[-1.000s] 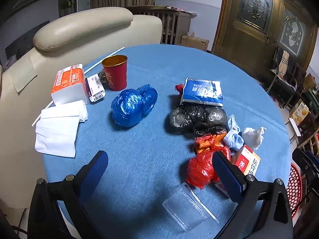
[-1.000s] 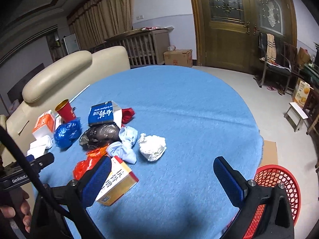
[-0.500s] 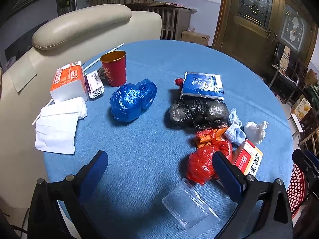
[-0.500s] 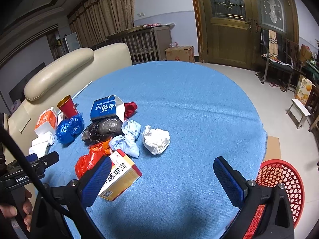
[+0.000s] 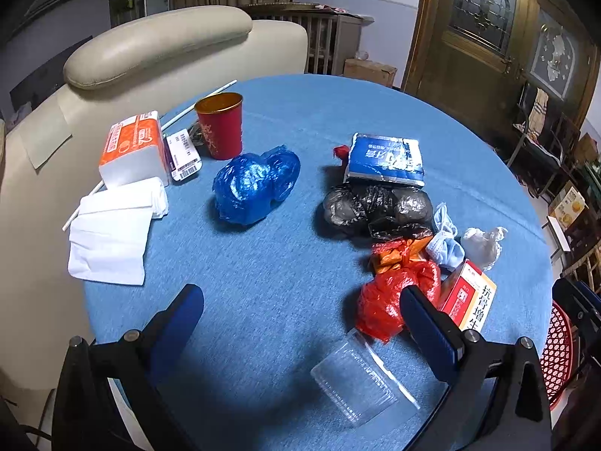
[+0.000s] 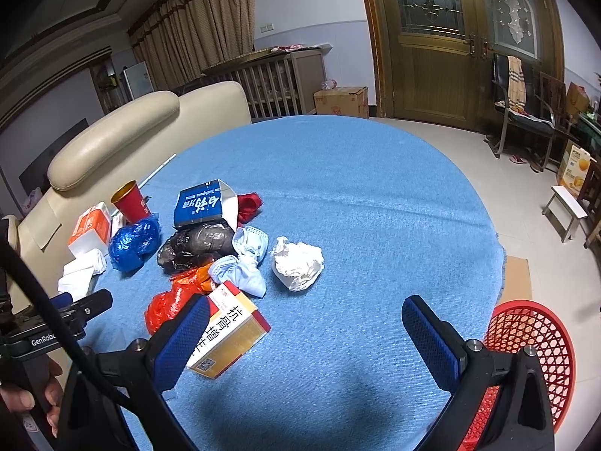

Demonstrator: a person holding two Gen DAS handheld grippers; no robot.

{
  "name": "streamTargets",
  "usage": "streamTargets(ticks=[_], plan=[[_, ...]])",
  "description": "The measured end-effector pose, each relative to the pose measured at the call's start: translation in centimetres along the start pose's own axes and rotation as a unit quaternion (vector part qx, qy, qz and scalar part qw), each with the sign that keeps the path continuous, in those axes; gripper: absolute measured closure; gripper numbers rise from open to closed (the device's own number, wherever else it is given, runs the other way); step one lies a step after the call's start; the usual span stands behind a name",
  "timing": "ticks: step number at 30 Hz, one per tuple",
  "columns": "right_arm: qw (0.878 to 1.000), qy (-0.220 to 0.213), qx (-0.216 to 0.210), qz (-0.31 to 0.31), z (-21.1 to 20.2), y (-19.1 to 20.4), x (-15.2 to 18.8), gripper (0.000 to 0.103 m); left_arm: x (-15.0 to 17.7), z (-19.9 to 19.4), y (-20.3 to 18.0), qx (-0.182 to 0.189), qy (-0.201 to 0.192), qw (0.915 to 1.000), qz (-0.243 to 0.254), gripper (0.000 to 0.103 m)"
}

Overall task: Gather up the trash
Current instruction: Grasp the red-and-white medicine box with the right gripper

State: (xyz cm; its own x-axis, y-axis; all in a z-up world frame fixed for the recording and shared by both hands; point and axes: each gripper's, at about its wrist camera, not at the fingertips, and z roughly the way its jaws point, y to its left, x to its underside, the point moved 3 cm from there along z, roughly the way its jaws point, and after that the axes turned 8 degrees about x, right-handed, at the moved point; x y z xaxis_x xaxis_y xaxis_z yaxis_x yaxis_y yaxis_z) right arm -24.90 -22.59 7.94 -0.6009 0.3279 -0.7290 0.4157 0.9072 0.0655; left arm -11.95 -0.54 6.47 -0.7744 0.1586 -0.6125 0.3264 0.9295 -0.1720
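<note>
Plainly both spread wide and empty: left gripper (image 5: pixel 300 323) above bare blue tablecloth (image 5: pixel 281 263), clear plastic tray (image 5: pixel 360 383) just under its right finger; right gripper (image 6: pixel 306 332) over open cloth, left finger overlapping the red-and-yellow carton (image 6: pixel 233 330). Trash clustered mid-table: red bag (image 5: pixel 394 304) touching orange wrapper (image 5: pixel 398 253), black bags (image 5: pixel 375 206) against blue pouch (image 5: pixel 387 159), face masks (image 6: pixel 244 259) beside white crumpled wad (image 6: pixel 298 263), blue bag (image 5: pixel 255 184) apart near red cup (image 5: pixel 221 124). Red basket (image 6: pixel 529 342) on floor past the table edge
</note>
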Motion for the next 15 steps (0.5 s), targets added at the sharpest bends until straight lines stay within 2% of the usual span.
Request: streamTargets(ticks=[11, 15], plan=[[0.994, 0.052, -0.058, -0.073, 3.2, 4.1, 1.0, 0.000, 3.1, 0.5, 0.2, 0.002, 0.031, 0.9995, 0.008, 0.000], [0.990, 0.059, -0.080, -0.099, 4.0, 5.9, 1.4, 0.000, 3.7, 0.6, 0.1, 0.005, 0.040, 0.9991, 0.010, 0.000]])
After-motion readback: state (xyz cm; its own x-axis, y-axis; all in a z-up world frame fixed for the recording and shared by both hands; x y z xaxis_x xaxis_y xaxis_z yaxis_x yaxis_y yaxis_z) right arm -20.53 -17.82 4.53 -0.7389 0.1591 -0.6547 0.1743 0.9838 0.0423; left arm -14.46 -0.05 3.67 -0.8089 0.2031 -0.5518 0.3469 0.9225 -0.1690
